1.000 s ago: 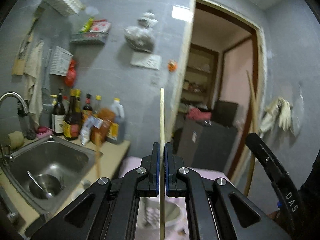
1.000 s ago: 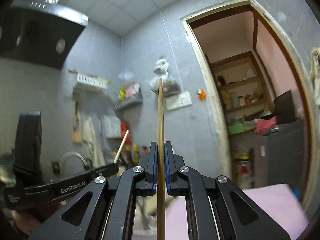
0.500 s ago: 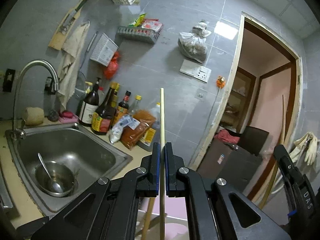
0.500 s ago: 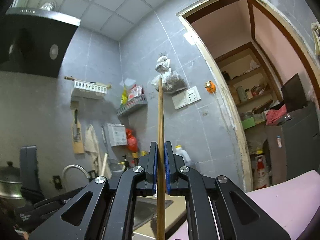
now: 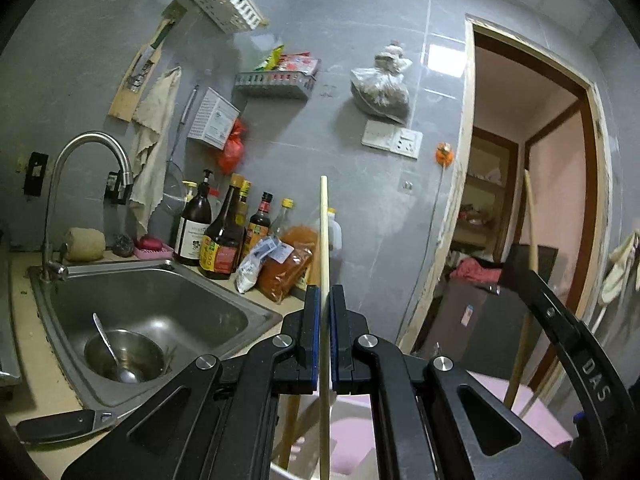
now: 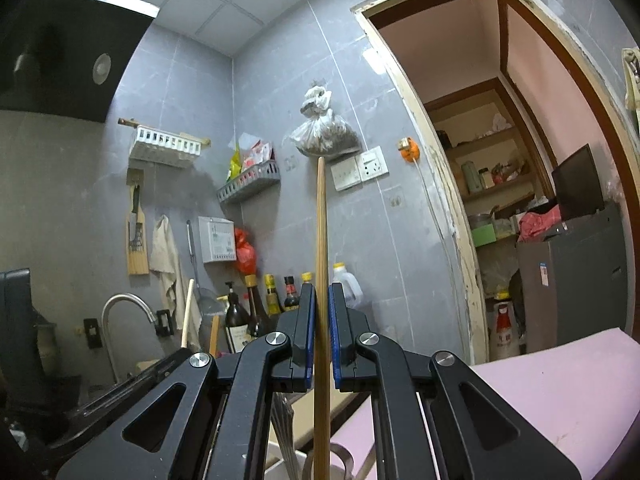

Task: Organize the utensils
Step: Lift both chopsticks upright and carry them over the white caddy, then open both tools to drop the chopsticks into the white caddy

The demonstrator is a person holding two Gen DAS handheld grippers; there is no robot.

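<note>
Beyond the counter's right edge, both grippers stand clenched on upright chopsticks, left gripper point(image 5: 324, 334) gripping a pale chopstick point(image 5: 324, 240), right gripper point(image 6: 319, 330) a darker chopstick point(image 6: 320, 240); neither is stowed yet

"DAS" in white letters on the right claw's black arm point(image 5: 596, 380), bottle labels unreadable

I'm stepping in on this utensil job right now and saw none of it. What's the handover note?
Left gripper: shut on a pale chopstick, held upright.
Right gripper: shut on a darker wooden chopstick, also upright.
Both hang above a white container beside the sink; more utensils stand in it.
Done: both sticks picked up.
Left: probably lower and release them into the container.
</note>
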